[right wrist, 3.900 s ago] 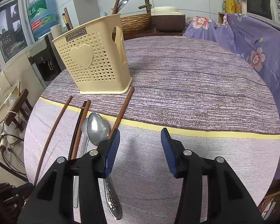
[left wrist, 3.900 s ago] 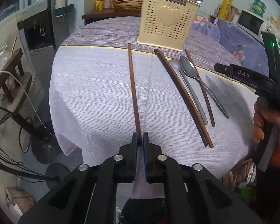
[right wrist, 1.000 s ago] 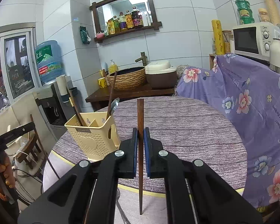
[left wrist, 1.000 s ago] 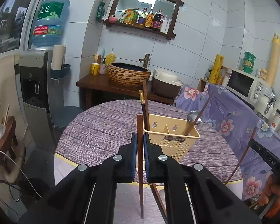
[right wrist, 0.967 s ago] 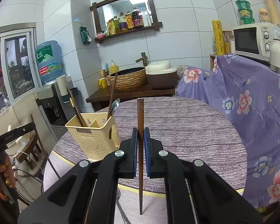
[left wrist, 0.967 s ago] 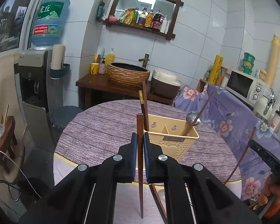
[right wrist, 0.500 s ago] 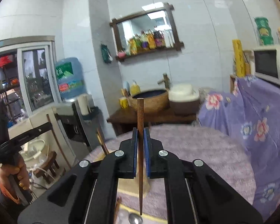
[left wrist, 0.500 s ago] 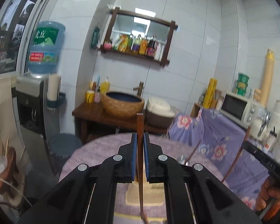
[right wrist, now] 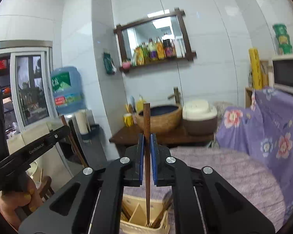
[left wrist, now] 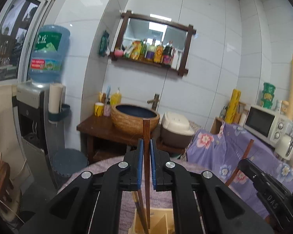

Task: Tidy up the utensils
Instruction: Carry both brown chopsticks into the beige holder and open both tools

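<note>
My left gripper [left wrist: 145, 146] is shut on a brown chopstick [left wrist: 146, 175] held upright; its lower tip hangs over the open top of the cream utensil holder [left wrist: 162, 222], where another chopstick leans. My right gripper [right wrist: 146, 142] is shut on a second brown chopstick [right wrist: 147, 175], also upright, its tip inside the cream holder [right wrist: 138, 222] beside a spoon handle. The right gripper shows at the right of the left wrist view [left wrist: 263, 185], the left gripper at the left of the right wrist view [right wrist: 29, 152].
The holder stands on a round table with a purple cloth [right wrist: 234, 173]. Behind are a wooden side table with a woven basin [left wrist: 134, 119], a rice cooker [left wrist: 175, 128], a water dispenser [left wrist: 35, 105], a microwave [left wrist: 267, 122] and a floral-covered surface [right wrist: 273, 128].
Both grippers lifted their chopsticks off the table, turned them upright, and moved over the holder. In the last half second both came closer and lower, tips now at the holder's top.
</note>
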Available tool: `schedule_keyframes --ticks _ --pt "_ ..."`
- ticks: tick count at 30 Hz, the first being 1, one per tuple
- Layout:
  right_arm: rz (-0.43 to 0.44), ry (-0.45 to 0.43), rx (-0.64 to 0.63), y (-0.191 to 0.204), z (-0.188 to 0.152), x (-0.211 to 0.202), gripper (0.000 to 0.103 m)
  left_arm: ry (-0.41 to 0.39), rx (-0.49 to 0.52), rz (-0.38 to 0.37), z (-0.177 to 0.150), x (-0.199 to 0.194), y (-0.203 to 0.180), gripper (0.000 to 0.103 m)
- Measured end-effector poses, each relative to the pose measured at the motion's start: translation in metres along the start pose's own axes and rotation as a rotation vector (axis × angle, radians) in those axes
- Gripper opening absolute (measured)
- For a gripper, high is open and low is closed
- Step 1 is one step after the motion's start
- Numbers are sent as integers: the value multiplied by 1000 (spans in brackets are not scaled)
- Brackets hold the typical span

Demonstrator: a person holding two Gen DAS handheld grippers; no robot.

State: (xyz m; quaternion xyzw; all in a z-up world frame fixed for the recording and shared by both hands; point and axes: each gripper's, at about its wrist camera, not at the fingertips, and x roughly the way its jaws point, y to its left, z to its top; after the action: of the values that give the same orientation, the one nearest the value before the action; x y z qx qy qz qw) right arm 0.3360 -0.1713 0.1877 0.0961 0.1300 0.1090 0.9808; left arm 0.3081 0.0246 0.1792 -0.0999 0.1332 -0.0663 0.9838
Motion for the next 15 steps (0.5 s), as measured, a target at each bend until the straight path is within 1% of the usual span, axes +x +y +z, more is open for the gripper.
schedule_keyframes --ticks 4,8,11,13,15 --pt "-17 38 -9 -4 -30 8 8 70 -8 -9 -35 11 6 8" --pt "-25 69 -11 -8 -47 14 8 126 -20 -12 -54 21 11 8" --pt "-33 67 -14 -10 -51 16 8 168 -30 -13 -64 29 14 8" --pt "-30 65 -14 -11 -52 14 8 167 -30 -8 -66 29 15 8" --pt "-12 65 -16 -10 -52 12 8 177 -43 -21 -63 27 18 9"
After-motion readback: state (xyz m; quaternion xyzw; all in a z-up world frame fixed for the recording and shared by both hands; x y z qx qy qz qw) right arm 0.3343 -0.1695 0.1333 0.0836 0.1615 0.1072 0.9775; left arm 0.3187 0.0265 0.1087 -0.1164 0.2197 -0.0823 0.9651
